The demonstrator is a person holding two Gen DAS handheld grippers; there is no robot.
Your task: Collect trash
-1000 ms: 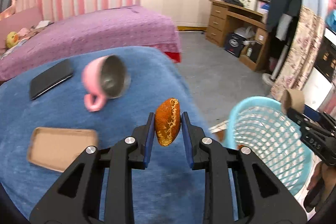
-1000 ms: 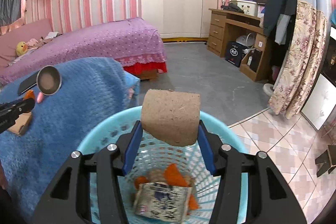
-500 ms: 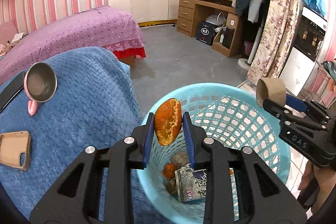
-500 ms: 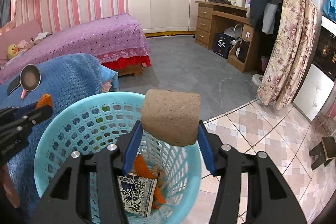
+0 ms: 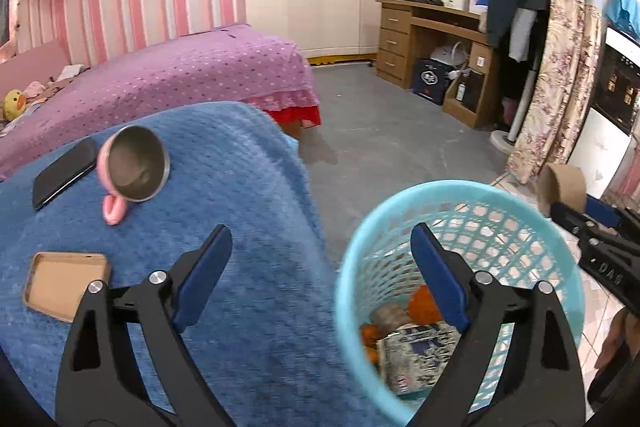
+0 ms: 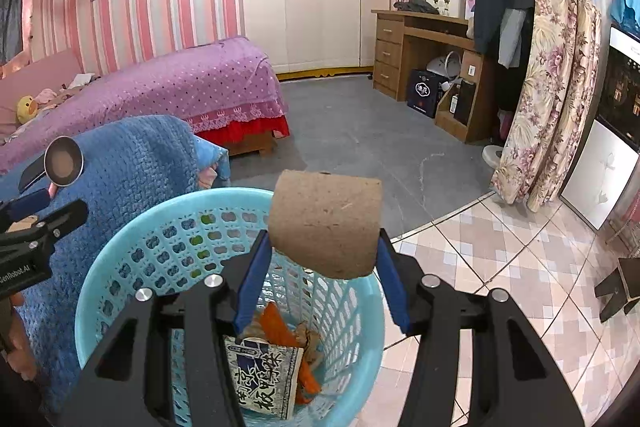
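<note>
**A:** What's my left gripper [image 5: 320, 259] doing?

**B:** I've just been opening its jaws; they stand wide with nothing between them. The light blue basket [image 5: 400, 211] sits below its right finger, and orange peel [image 5: 424, 305] lies inside beside a printed wrapper [image 5: 416, 351].

**A:** And the right gripper [image 6: 320, 259]?

**B:** I have it clamped on the cardboard tube [image 6: 324, 223], pads pressing both ends, directly above the basket's rim. To the left gripper's left, on the blue blanket [image 5: 248, 187], lie a pink cup [image 5: 134, 171] and a phone [image 5: 64, 173].
</note>
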